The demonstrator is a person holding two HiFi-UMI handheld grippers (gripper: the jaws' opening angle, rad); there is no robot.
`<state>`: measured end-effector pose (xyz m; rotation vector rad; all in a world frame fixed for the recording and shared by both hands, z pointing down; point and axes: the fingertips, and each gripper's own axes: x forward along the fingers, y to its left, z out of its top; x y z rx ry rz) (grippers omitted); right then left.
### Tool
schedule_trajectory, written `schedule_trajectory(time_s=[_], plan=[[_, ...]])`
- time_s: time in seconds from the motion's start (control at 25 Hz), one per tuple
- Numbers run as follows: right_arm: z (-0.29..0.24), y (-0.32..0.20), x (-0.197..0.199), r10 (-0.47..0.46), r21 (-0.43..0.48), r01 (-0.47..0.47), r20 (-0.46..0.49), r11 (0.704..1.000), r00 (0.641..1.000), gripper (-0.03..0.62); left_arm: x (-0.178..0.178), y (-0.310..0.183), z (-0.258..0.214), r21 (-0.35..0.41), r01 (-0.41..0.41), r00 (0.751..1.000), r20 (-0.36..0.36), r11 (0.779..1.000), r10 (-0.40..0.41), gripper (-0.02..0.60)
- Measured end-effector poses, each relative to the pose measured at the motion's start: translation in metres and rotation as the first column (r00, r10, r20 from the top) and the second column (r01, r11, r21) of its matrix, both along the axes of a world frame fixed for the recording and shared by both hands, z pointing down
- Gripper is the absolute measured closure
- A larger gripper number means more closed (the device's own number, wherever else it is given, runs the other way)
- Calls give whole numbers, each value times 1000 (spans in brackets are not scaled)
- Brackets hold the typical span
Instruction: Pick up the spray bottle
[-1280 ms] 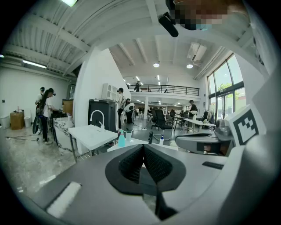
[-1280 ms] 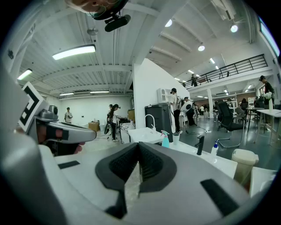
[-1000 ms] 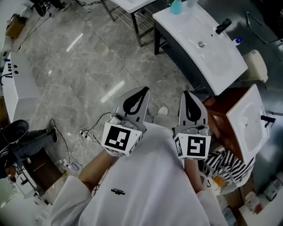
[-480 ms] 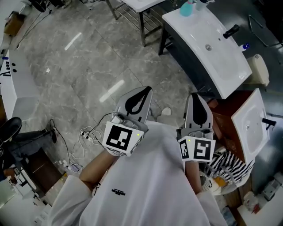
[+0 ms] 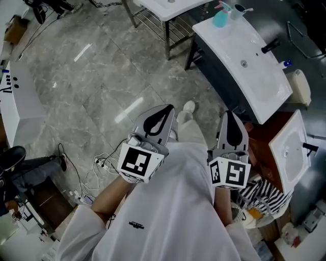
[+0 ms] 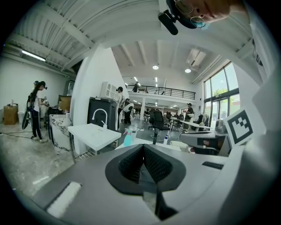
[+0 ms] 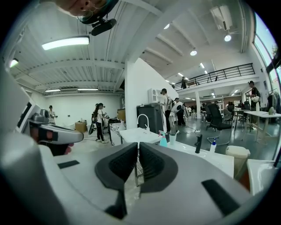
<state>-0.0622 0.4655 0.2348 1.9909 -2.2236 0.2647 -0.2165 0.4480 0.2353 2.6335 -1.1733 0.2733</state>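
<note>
The spray bottle [image 5: 220, 18] is teal with a pale trigger head. It stands at the far end of a white sink counter [image 5: 254, 76], well ahead of both grippers. It shows small in the left gripper view [image 6: 127, 137] and in the right gripper view [image 7: 163, 139]. My left gripper [image 5: 168, 107] is shut and holds nothing, and its jaws meet at the tip [image 6: 143, 147]. My right gripper [image 5: 229, 113] is also shut and holds nothing [image 7: 137, 145]. Both are held out in front of my white shirt, roughly level, far short of the counter.
A cup [image 5: 238, 9] stands beside the bottle. A black faucet [image 5: 269, 47] and a small blue-capped bottle [image 5: 287, 63] sit further along the counter. Another white basin [image 5: 290, 153] is at the right, a white table [image 5: 168, 7] ahead. Cables [image 5: 99, 160] lie on the grey floor. People stand far off.
The sink counter and spray bottle have slid down and right in the head view as I walk toward them. Both grippers stay shut and keep their pose.
</note>
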Motion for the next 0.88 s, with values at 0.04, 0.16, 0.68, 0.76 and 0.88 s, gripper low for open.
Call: schedule_trajectory(time_s=[0.04, 0.16, 0.68, 0.76, 0.88], plan=[[2, -5, 2, 6, -2, -6, 2, 1000, 1000, 588, 1, -5, 2, -4, -6, 1000, 2, 1000, 6, 577], [7, -24, 7, 12, -2, -12, 7, 1000, 1000, 588, 8, -24, 5, -3, -30, 999, 15, 1000, 30, 577], [19, -170, 49, 13, -2, -13, 44, 1000, 999, 588, 51, -173, 9, 3, -41, 998, 50, 999, 40, 577], [18, -198, 63, 20, -5, -20, 44, 1000, 999, 588, 64, -202, 5, 8, -49, 997, 54, 999, 49, 577], [14, -238, 81, 25, -10, -25, 40, 1000, 999, 588, 83, -246, -3, 13, -55, 997, 54, 998, 54, 577]])
